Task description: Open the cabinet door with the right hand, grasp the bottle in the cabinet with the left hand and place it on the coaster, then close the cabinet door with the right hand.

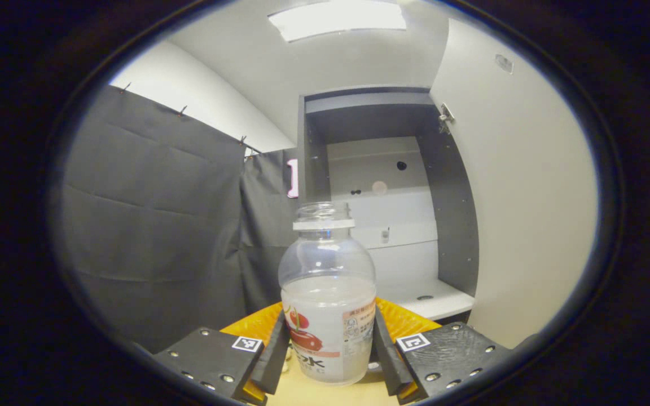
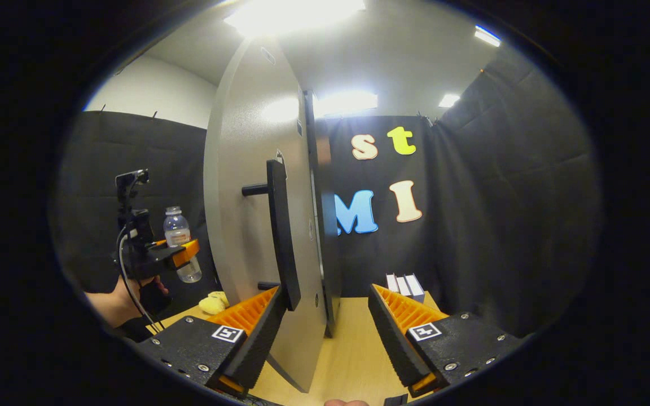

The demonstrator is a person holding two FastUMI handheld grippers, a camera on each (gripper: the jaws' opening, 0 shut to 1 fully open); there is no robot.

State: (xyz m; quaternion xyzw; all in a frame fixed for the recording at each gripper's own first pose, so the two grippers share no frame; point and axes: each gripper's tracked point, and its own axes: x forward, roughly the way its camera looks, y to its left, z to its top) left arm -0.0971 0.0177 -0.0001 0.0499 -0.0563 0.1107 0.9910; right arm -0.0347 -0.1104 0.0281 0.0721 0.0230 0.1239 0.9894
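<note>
clear plastic bottle (image 1: pixel 328 299), partly filled, capless and light, is clamped at its label by the left gripper (image 1: pixel 329 347) outside the cabinet; keep it upright. right gripper (image 2: pixel 325 332) stands apart around the door (image 2: pixel 246 186).

One bottle (image 1: pixel 328 299), one cabinet door (image 2: pixel 246 214).

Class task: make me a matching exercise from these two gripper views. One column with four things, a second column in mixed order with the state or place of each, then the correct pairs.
Column 1
1. bottle
2. cabinet door
3. right gripper
4. left gripper

Column 2
A. swung open
B. capless, held off the table
C. shut on the bottle
D. fingers apart, either side of the door's edge

Pairs: 1-B, 2-A, 3-D, 4-C
</note>
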